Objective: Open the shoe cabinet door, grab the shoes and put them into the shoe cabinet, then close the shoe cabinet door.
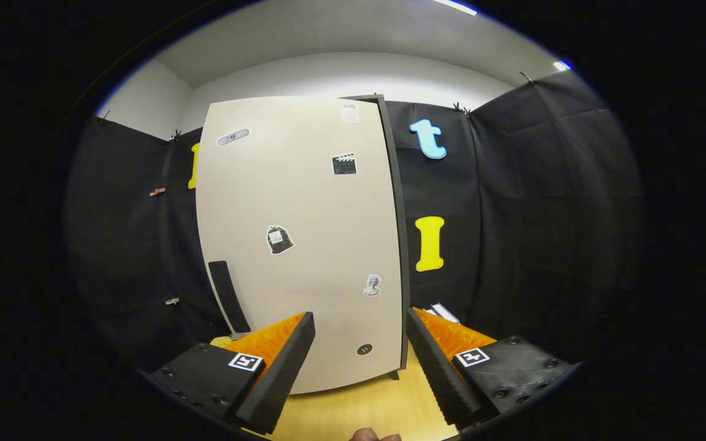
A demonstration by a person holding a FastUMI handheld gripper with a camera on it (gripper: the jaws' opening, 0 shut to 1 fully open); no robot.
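Note:
A tall beige shoe cabinet (304,245) stands upright just ahead of my fingers on a wooden surface (359,407). Its door is shut, carries several small stickers, and has a dark vertical handle (228,296) low on its left side. A dark frame edge (397,245) runs down the cabinet's right side. My gripper (359,343) is open, its fingers spread wide with nothing between them, pointing at the cabinet's lower part. A yellow thing (221,341) peeks out just beyond the left finger; I cannot tell what it is.
Black cloth walls close in the booth left, right and behind the cabinet. A small white object (444,313) lies beyond the right finger beside the cabinet. A fingertip (372,435) of a person's hand shows at the near edge of the wooden surface.

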